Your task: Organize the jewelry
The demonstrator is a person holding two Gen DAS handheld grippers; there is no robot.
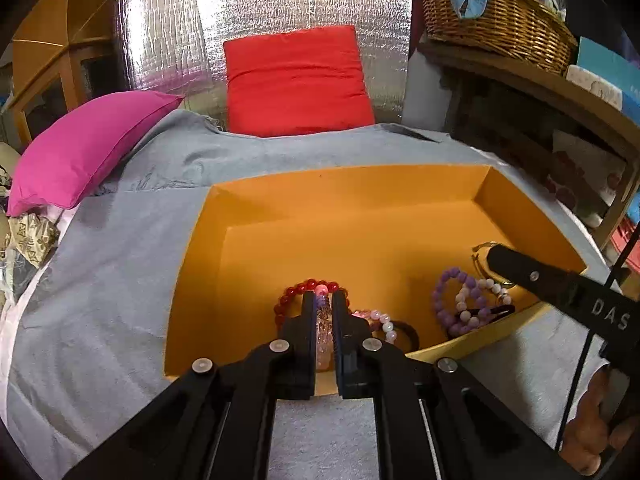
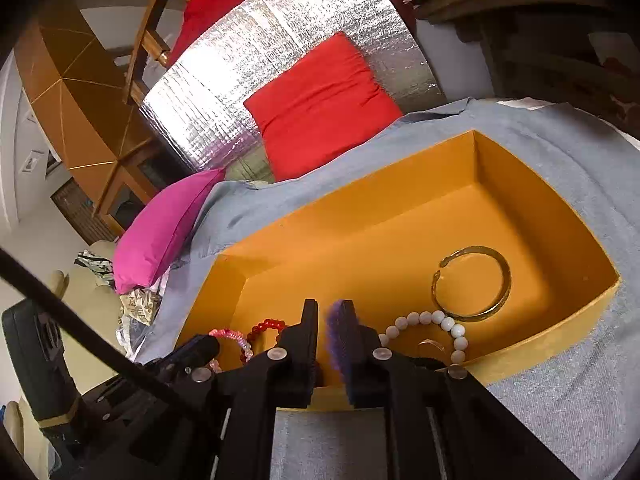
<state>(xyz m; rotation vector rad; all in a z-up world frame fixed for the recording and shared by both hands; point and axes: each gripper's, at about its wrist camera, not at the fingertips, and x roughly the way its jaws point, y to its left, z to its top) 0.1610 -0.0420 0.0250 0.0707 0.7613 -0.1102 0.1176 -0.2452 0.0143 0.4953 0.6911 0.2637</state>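
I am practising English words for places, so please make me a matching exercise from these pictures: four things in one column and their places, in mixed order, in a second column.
Things:
1. gold bangle
2. red bead bracelet
3. pink bead bracelet
4. wicker basket

Places:
a. between the fingers of the left gripper
b. on the wooden shelf
c. flat in the orange box, next to the white bead bracelet
d. in the orange box, partly hidden behind the left fingertips

Pairs: 1-c, 2-d, 3-a, 4-b
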